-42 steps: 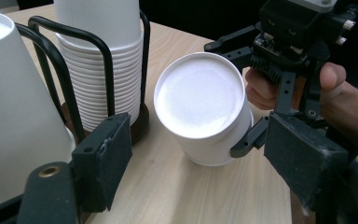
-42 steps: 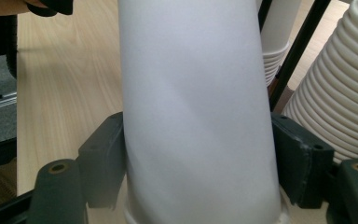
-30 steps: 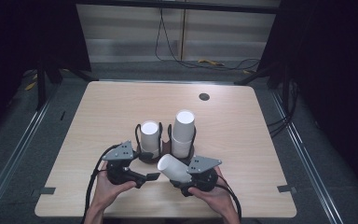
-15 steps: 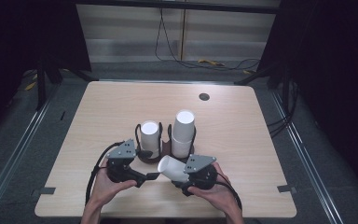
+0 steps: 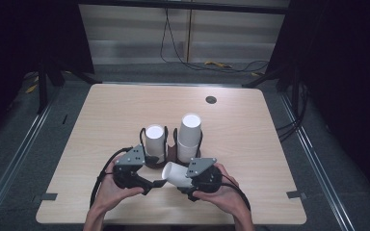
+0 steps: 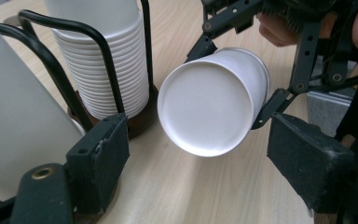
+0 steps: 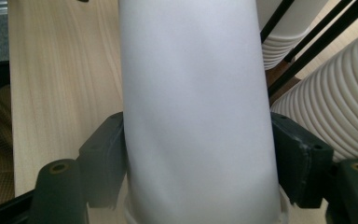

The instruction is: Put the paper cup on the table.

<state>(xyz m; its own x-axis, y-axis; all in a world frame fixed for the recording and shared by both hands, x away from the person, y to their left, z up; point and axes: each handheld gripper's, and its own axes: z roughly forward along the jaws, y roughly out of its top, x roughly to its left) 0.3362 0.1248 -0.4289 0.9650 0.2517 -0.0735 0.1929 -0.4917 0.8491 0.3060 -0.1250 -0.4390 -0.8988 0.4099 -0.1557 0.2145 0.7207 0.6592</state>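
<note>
While just opening, left claw [image 6: 198,172] clear of right-clamped cup [image 6: 212,100].

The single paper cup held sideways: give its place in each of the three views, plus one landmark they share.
High view: single paper cup lies sideways low at centre, clamped by the right gripper.
Left gripper view: at centre, its flat base facing the camera, between the open jaws.
Right gripper view: cup wall up the middle, pads pressed on both sides.
Shared landmark: the taller cup stack in its wire holder.
</note>
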